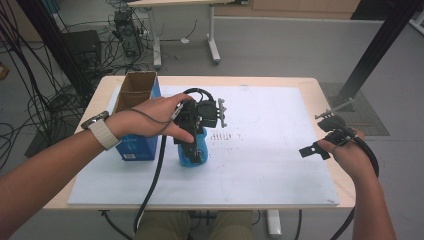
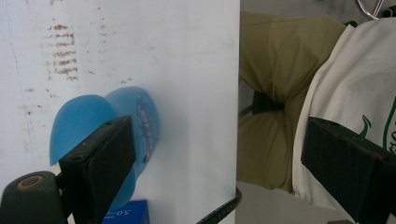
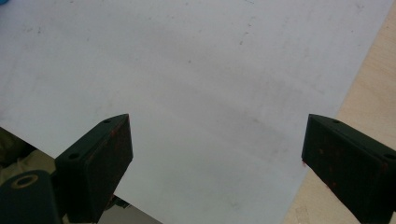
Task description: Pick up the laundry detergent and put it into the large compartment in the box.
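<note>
- The left tongs hang over the blue bottle, jaws spread wide; in the left gripper view the bottle lies behind one jaw, not between them, so nothing is gripped.
- The bottle stands on the white sheet of the tabletop, just beside the blue carton, which crowds a sideways approach.
- The right tongs wait open and empty near the sheet's right edge, well apart, probably on standby.

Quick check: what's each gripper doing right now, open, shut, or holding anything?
Left gripper: open, jaws wide apart just above the blue bottle, nothing gripped.
Right gripper: open, empty, over the white board near the table's right edge.
</note>
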`<state>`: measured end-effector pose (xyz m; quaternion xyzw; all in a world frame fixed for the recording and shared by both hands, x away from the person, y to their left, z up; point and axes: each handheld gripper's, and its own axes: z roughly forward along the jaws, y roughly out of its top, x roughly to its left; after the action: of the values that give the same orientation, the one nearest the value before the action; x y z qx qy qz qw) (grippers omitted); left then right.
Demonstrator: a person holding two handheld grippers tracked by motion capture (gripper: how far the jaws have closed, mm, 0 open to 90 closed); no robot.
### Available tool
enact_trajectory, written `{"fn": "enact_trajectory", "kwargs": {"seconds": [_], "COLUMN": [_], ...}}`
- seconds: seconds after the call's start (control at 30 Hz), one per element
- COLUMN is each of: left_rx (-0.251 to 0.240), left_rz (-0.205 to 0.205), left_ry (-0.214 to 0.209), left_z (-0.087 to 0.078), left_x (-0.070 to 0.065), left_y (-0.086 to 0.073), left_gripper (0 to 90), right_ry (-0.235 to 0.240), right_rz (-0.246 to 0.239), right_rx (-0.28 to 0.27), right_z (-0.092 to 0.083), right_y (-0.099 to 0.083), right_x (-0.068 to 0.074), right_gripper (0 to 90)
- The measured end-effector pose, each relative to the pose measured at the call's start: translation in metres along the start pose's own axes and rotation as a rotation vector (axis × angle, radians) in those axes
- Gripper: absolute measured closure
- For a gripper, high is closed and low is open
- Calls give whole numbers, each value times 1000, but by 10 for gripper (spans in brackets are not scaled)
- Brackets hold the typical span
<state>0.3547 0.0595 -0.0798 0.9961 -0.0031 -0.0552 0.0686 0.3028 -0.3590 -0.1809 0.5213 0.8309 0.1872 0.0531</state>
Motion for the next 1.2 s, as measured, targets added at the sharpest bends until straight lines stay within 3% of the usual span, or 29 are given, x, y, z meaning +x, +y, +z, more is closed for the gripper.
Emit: {"fn": "enact_trajectory", "kwargs": {"seconds": [0.47,1.2], "left_rx": [0,-16], "left_rz": [6,-18], "left_ry": [2,29], "left_z": [-2,-11], "left_x": [0,-2], "left_y": [2,-2], "left_gripper": [106,105], "right_ry": [-5,-13], "right_rz": [9,4], "right_rx": [-6,-5], "right_z": [-1,-5], "right_y": [-3,-2], "right_x": [-3,-2], "right_gripper": [87,87]}}
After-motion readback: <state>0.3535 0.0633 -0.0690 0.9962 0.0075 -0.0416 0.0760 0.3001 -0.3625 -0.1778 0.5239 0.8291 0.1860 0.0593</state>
